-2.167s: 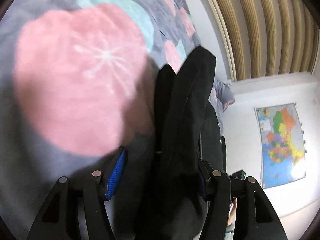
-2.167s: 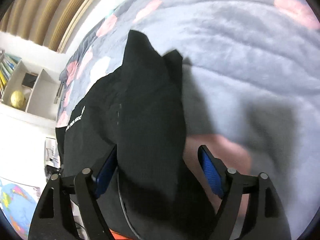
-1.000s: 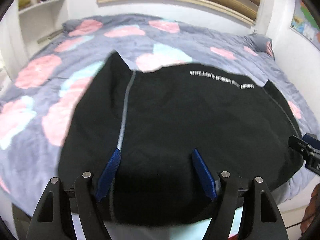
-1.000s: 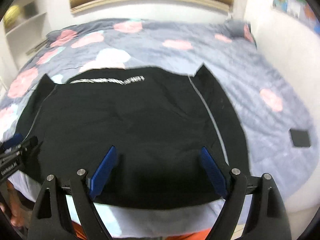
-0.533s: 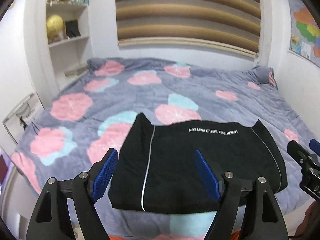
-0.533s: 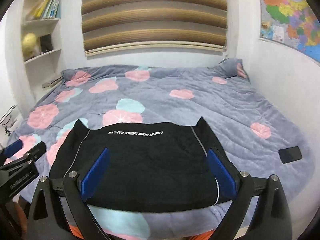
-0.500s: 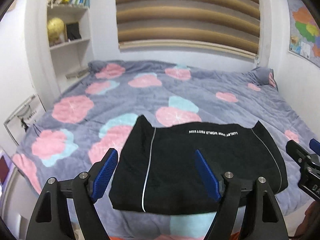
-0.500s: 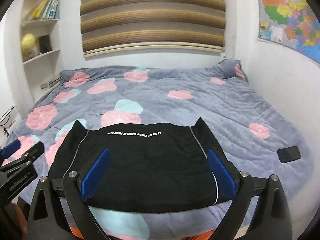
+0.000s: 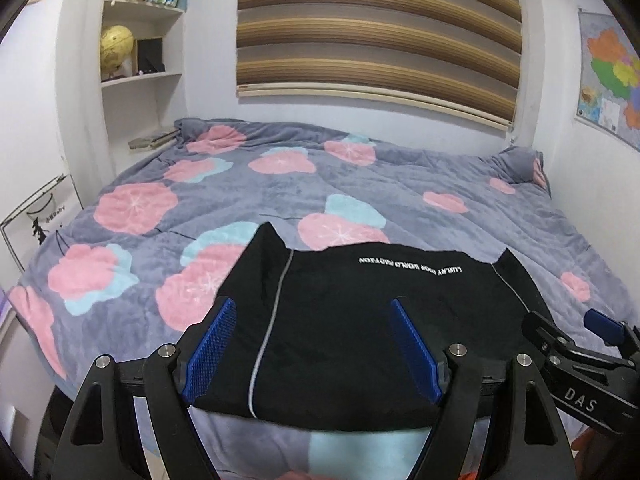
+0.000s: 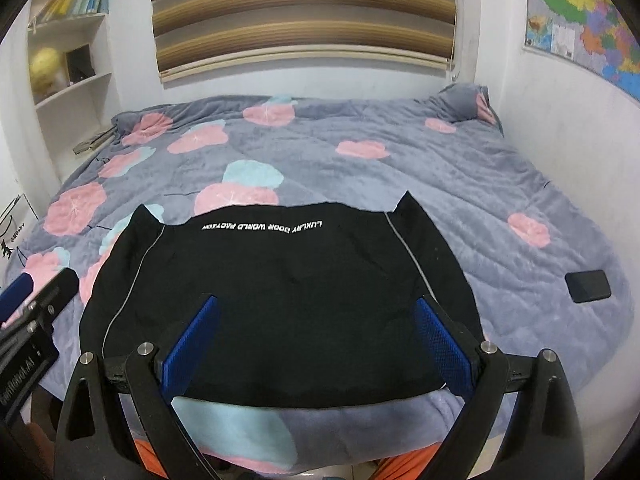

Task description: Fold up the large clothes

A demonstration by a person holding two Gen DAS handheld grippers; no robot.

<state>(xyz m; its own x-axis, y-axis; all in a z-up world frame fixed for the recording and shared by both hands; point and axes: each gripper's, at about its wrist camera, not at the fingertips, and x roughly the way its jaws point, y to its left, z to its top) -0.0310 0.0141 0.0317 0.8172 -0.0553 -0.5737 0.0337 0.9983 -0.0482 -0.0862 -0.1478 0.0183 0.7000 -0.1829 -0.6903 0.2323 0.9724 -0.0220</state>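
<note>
We hold the left gripper (image 9: 312, 344) and right gripper (image 10: 316, 344) above the bed (image 10: 460, 168), both with fingers spread and empty. One folded black garment (image 10: 280, 300) lies flat near the front edge; one dark phone (image 10: 588, 286) sits apart. Next, we should grip matching corners evenly.

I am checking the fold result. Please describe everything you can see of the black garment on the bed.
The black garment lies flat, folded into a wide block near the foot of the bed, resting on the grey flowered cover. A line of white print runs along its far edge, and a thin pale stripe runs down each side. Two pointed corners stick up at the far edge. Neither gripper touches it.
</note>
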